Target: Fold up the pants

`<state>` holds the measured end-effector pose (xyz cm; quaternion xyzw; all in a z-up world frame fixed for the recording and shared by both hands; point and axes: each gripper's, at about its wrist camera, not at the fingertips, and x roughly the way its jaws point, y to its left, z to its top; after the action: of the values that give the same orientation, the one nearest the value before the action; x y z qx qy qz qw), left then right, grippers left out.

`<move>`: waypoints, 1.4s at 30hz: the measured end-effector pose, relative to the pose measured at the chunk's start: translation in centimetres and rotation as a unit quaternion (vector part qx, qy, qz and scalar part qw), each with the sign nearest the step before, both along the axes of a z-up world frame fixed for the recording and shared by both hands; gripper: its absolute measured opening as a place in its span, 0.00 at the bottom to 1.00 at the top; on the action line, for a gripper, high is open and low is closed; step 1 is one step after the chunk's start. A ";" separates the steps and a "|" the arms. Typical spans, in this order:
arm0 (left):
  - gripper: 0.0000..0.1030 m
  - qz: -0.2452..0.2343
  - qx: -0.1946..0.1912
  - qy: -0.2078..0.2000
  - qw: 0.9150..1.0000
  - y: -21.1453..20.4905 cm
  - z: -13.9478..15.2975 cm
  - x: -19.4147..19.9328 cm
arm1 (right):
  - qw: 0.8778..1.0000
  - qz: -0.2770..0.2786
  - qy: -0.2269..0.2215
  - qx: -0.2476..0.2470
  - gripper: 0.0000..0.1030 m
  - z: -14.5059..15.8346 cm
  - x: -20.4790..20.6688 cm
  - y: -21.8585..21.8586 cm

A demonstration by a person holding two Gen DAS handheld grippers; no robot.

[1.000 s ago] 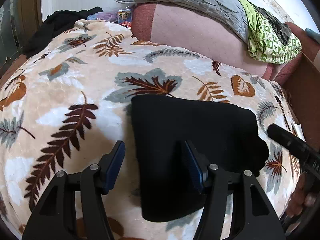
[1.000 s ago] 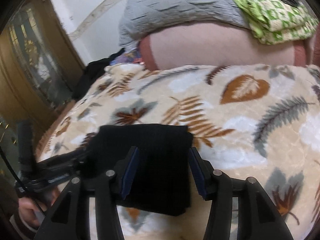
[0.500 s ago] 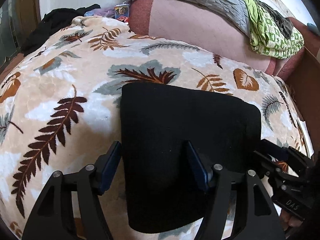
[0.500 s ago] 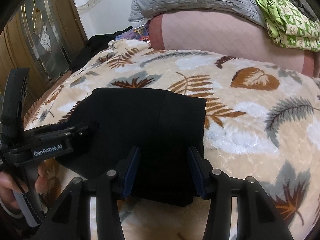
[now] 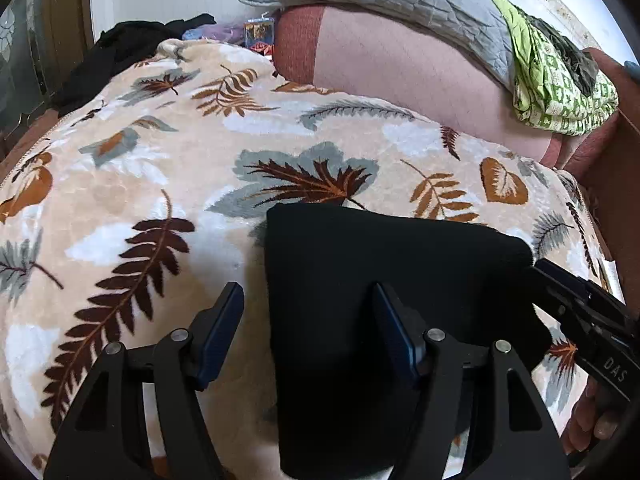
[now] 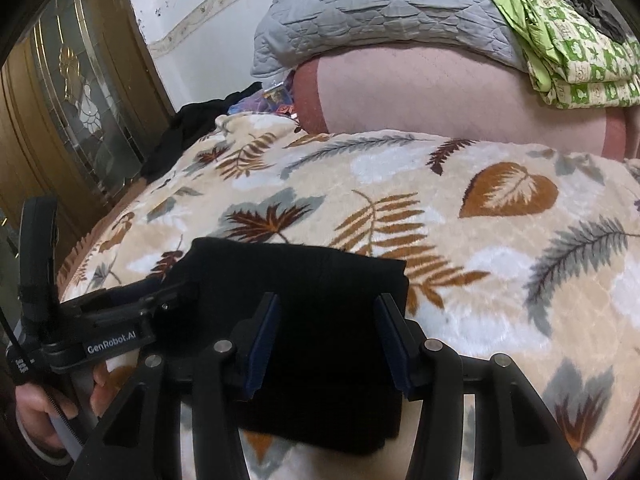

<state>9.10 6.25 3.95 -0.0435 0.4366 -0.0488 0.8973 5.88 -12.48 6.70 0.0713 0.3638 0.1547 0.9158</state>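
Only right wrist view shows glazed door (image 6: pixel 72 92)

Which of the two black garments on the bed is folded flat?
The black pants right below both grippers, a neat rectangle on the leaf blanket. The other black garment lies crumpled at the far edge.

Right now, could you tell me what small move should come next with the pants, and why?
Probably lift both grippers away. The black pants already lie as a compact folded rectangle on the leaf blanket, and the left gripper and right gripper both stand open, gripping nothing.
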 end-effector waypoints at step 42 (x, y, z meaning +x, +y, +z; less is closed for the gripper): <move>0.80 0.026 0.034 -0.094 0.995 -1.4 4.8 -9.7 | 0.999 0.002 -0.017 0.030 0.58 3.0 -9.1 -0.3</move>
<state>-0.64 4.80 8.76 -0.0198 0.3501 -0.0143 0.9364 -3.25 -12.75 9.70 0.0956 0.3436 0.1686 0.9189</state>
